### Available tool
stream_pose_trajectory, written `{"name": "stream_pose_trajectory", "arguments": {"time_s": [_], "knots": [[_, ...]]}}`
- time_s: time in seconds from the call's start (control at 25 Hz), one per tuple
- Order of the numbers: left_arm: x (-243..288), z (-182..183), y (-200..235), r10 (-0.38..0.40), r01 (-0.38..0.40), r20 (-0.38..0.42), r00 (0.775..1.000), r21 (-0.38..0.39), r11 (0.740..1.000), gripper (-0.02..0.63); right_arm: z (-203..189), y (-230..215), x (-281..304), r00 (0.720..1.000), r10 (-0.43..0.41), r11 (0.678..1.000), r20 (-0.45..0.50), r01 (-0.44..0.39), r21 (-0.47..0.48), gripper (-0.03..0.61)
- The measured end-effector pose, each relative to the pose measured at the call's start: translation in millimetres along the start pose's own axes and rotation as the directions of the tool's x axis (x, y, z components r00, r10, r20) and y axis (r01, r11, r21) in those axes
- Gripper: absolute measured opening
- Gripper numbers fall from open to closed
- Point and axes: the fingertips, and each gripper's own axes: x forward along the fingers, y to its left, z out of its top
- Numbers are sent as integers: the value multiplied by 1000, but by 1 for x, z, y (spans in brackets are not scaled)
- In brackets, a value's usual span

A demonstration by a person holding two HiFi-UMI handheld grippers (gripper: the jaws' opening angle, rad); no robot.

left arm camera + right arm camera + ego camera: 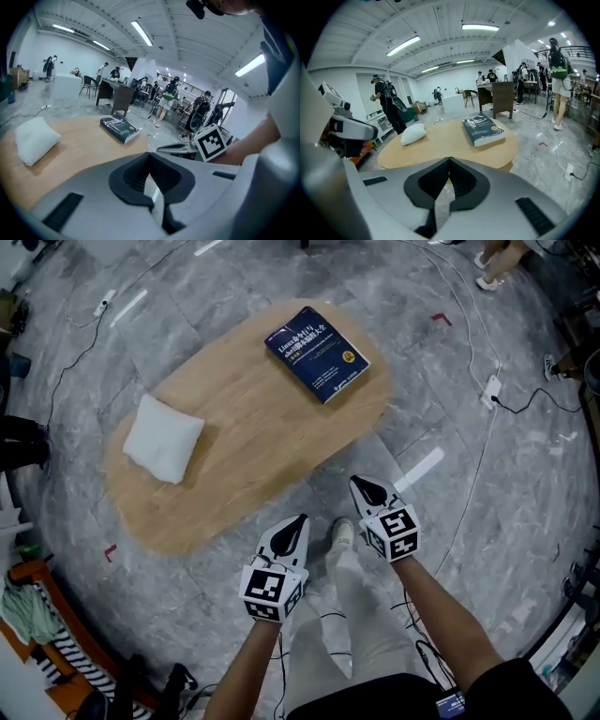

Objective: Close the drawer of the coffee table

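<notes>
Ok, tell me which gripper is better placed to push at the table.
Probably right: the right gripper faces the table head-on, the left gripper points past its edge. Both are shut and empty; no drawer shows.

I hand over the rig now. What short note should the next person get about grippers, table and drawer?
Left gripper: jaws together, empty, over the grey floor beside the table.
Right gripper: the same.
Oval light-wood coffee table: carries a dark blue book and a white pillow.
Drawer: not seen in any view, so open or shut cannot be told.
Left: find its front; push it in if open.
</notes>
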Motion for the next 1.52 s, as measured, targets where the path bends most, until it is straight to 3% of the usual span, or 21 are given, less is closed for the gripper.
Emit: {"name": "stream_pose_trajectory", "arguments": {"time_s": [0.12,0.44,0.92,1.12,1.52], "knots": [[-11,13,-18,-21,20,7,1000,42,999,2,12,5,-15,1000,5,1000,14,-5,-1,14],[-43,36,-43,-44,42,43,998,61,997,2,46,19,-47,999,3,1000,53,-3,1,14],[-95,64,-41,72,-83,96,993,120,989,2,75,55,-110,995,13,1000,99,-15,27,14],[-110,82,-60,46,-66,124,991,158,985,2,81,77,-134,994,34,999,106,-36,18,14],[-138,101,-90,3,-29,172,985,148,989,2,117,110,-168,983,47,999,177,-49,8,14]]}}
